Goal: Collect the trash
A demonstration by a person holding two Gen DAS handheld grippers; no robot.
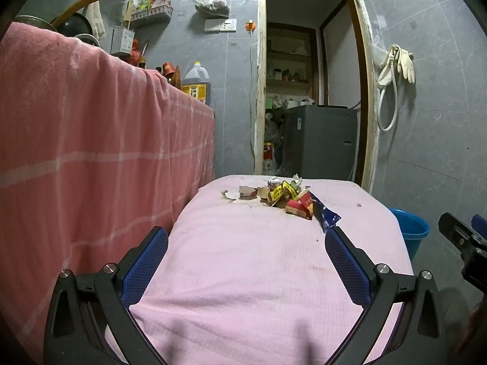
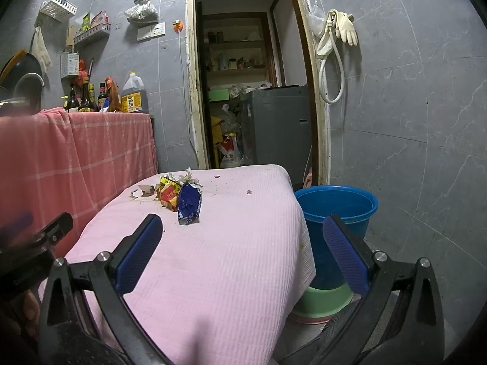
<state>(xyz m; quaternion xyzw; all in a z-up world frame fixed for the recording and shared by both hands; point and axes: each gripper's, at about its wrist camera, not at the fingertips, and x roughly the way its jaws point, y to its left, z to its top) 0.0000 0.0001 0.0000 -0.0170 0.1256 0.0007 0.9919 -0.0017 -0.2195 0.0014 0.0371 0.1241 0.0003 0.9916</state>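
A small heap of trash lies at the far end of a table covered in pink cloth point(image 1: 243, 261): a blue wrapper point(image 1: 327, 217) point(image 2: 189, 203), a red and yellow carton point(image 1: 301, 205) point(image 2: 170, 196), a yellow wrapper point(image 1: 281, 194), torn cardboard pieces point(image 1: 243, 192) and crumpled paper point(image 1: 274, 181). My left gripper point(image 1: 246, 243) hovers open over the near half of the table, nothing between its blue pads. My right gripper point(image 2: 243, 231) is also open and empty, over the table's right edge. A blue bucket point(image 2: 338, 210) point(image 1: 411, 231) stands on the floor right of the table.
A counter draped in red checked cloth point(image 1: 91, 152) runs along the left, with bottles point(image 2: 85, 97) and an oil jug point(image 1: 196, 83) on it. Behind the table an open doorway shows a grey appliance point(image 1: 319, 140). A green basin point(image 2: 322, 299) sits under the bucket. Gloves point(image 2: 345, 29) hang on the right wall.
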